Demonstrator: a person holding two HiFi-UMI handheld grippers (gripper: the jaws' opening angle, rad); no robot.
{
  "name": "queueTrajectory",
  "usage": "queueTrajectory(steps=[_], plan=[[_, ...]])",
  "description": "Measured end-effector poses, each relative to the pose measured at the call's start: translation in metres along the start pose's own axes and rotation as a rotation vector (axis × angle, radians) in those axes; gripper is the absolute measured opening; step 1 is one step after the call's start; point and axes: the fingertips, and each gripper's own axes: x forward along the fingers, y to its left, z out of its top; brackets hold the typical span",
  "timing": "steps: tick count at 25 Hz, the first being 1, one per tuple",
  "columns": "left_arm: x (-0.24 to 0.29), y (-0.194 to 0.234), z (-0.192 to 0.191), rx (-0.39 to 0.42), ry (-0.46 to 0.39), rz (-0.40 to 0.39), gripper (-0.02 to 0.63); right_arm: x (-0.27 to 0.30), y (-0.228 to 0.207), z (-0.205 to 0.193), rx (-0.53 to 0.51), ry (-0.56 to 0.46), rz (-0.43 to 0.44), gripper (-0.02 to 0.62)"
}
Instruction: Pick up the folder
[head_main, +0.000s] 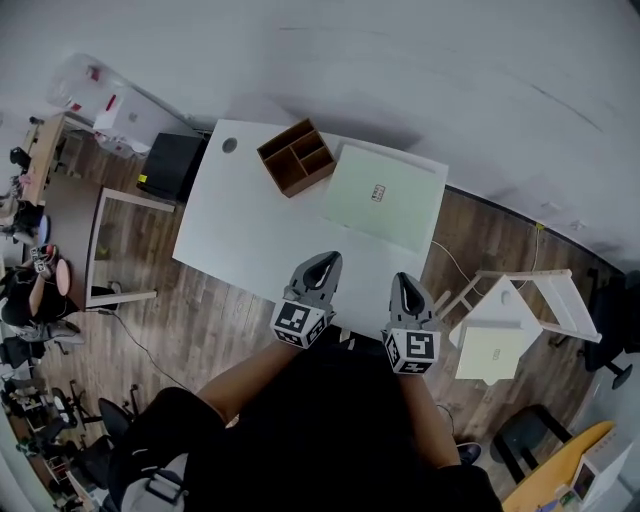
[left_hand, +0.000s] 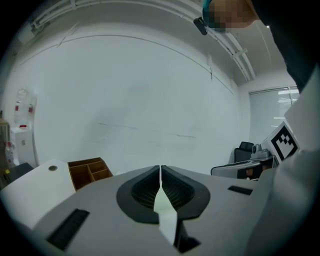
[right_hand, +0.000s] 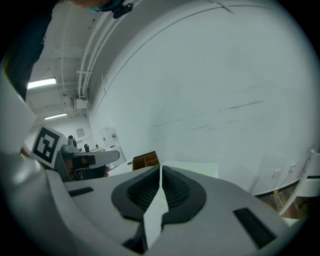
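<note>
A pale green folder (head_main: 385, 196) with a small label lies flat at the far right of the white table (head_main: 240, 235). In the right gripper view a strip of the folder (right_hand: 200, 166) shows beyond the jaws. My left gripper (head_main: 326, 259) hovers over the table's near edge, shut and empty. To its right, my right gripper (head_main: 404, 280) is also shut with nothing in it, near the table's front right corner. In each gripper's own view, the left gripper (left_hand: 160, 169) and the right gripper (right_hand: 160, 167), the jaws meet with no gap. Both stand well short of the folder.
A brown wooden organiser (head_main: 297, 156) with several compartments stands left of the folder at the table's far side; the organiser (left_hand: 89, 171) also shows in the left gripper view. A round cable hole (head_main: 229, 145) marks the far left corner. A white rack (head_main: 520, 312) stands on the floor to the right.
</note>
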Motion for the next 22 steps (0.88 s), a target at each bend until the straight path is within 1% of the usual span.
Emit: queueTrajectory(steps=[2,5,9,12,17,22], plan=[[0.001,0.010,-0.001,-0.017,0.006,0.007,0.020,0.004,-0.001,-0.004,0.010,0.014,-0.012,0.035],[0.010,0.029,-0.005,-0.030,0.018,0.009,0.020,0.020,-0.006,-0.007,-0.002,0.032,-0.033,0.035],[0.028,0.053,-0.014,-0.035,0.048,-0.002,0.021,0.041,-0.020,-0.004,-0.014,0.035,-0.088,0.035],[0.040,0.064,-0.019,-0.056,0.072,-0.018,0.021,0.052,-0.031,-0.003,0.017,0.046,-0.119,0.035],[0.060,0.086,-0.021,-0.102,0.085,-0.032,0.021,0.080,-0.049,-0.003,0.055,0.063,-0.149,0.035],[0.077,0.104,-0.037,-0.117,0.122,-0.045,0.022,0.097,-0.064,-0.013,0.059,0.089,-0.185,0.037]])
